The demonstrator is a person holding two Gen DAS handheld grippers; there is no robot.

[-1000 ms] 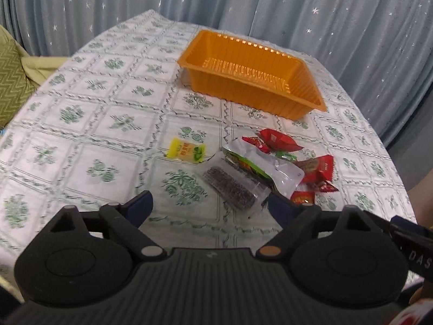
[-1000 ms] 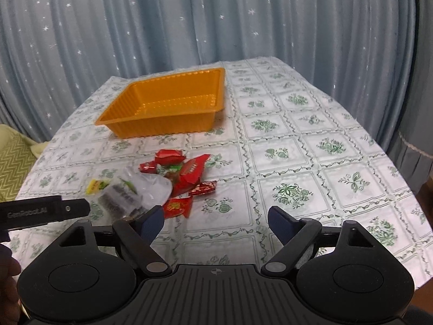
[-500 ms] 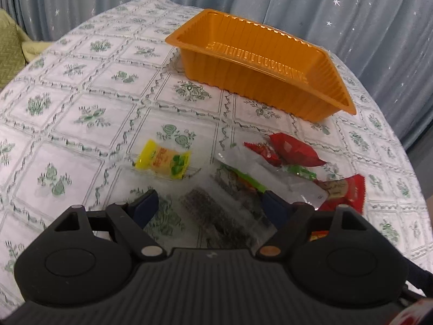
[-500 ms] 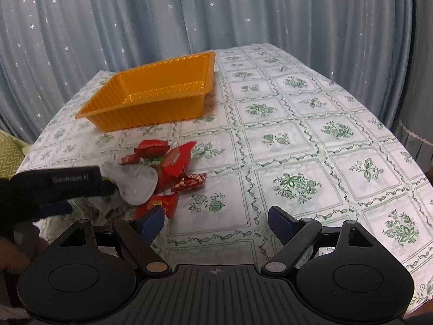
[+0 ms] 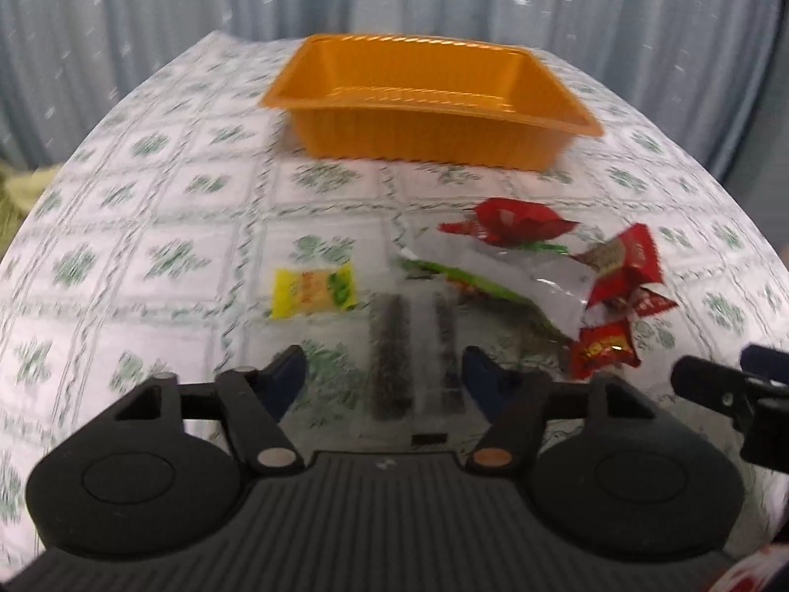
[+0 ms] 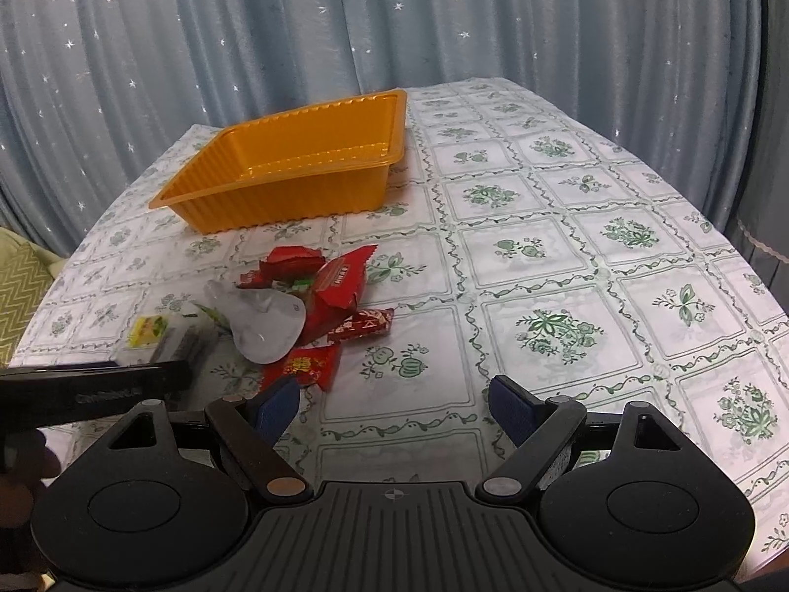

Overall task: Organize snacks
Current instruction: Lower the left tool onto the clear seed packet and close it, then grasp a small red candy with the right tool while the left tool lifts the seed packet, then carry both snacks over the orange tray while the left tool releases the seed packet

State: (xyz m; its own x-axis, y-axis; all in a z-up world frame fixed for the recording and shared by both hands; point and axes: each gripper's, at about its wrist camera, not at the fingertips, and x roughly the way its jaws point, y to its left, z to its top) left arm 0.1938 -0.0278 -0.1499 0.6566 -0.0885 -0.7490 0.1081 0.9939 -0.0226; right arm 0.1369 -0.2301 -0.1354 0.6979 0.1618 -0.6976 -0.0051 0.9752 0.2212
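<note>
Left hand-held gripper (image 5: 384,370) angled downward, jaws closing, pads not yet pressing; right hand-held gripper (image 6: 394,404) angled downward, jaws wide.

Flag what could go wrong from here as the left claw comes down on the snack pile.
1. The left claw is closing around the clear packet of dark strips, whose far end seems tucked under the silver pouch; lifting may drag the pouch.
2. The right claw is close by, so they could bump.
3. The orange tray looks light; a drop could shove it.
</note>
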